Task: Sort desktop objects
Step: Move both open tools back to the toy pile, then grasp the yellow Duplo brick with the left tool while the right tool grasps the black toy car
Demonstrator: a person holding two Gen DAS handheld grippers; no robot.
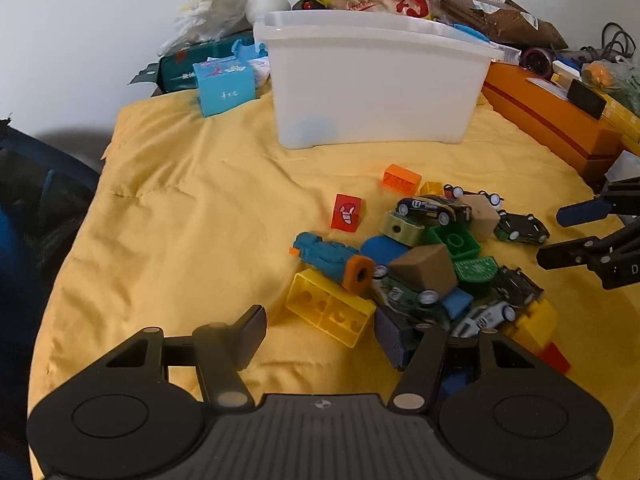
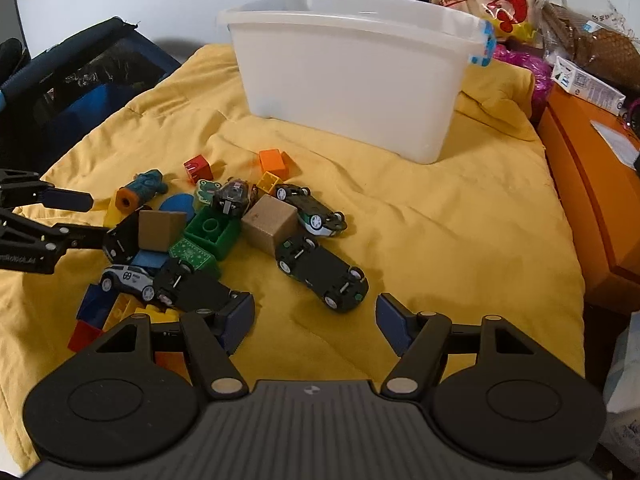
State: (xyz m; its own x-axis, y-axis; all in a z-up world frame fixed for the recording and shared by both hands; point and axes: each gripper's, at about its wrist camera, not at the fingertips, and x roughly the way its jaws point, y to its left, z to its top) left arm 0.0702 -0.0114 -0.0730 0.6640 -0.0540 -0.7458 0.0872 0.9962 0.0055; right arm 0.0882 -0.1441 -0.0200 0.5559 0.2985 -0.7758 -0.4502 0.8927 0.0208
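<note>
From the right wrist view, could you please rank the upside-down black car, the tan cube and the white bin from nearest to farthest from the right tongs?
1. Upside-down black car, just ahead of the open right tongs.
2. Tan cube, behind it, slightly left.
3. White bin, at the back.

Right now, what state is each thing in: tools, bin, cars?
Left tool: open, holding nothing.
Right tool: open, holding nothing.
White bin: upright, no lid, contents hidden.
Black toy car: flipped, wheels up, nearest the right tool.
White 69 car: on its wheels, in the pile.
Yellow clear brick: hollow side showing.
</note>
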